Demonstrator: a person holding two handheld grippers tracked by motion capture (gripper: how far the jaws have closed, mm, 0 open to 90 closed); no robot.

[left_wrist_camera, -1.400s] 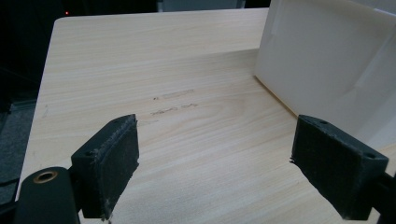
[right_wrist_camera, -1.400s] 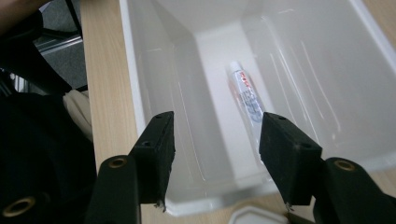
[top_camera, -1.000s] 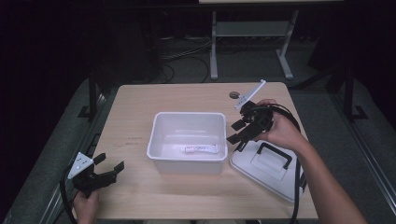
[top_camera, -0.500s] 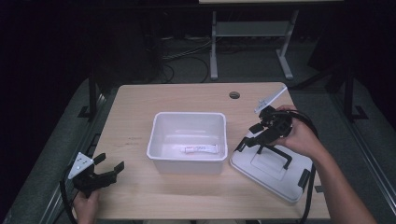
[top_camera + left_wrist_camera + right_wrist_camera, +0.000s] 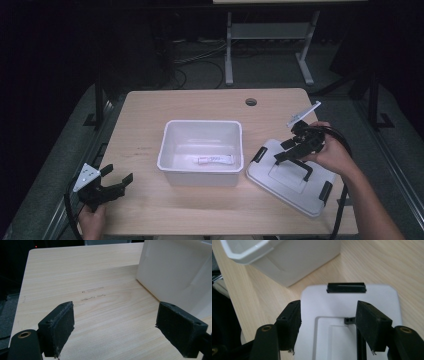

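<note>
In the high view, a white bin (image 5: 201, 152) stands open at the middle of the wooden table (image 5: 150, 110), and a white lid (image 5: 292, 176) lies flat just to the right of the bin, turned askew so that its long axis runs from its corner nearest the bin out toward the table's near right edge. The lid's black handle (image 5: 295, 165) runs along that same slanted line, with black latches at the lid's two ends. The right gripper (image 5: 287, 150) hovers over the handle end nearer the bin, held in the person's right hand (image 5: 332, 152). Inside the bin a small tube (image 5: 215, 160) lies on the floor, lengthwise left to right. The left gripper (image 5: 115, 181) rests well to the left of the bin, near the table's front corner. In the left gripper view, the jaws stand wide apart over bare wood with nothing between them, the bin's outer wall (image 5: 175, 277) just beyond the right jaw. In the right gripper view, the jaws are moderately spread and empty above the lid (image 5: 352, 305), whose long axis runs straight away between them to a black latch (image 5: 345, 287), with the bin (image 5: 287, 260) beyond.
</note>
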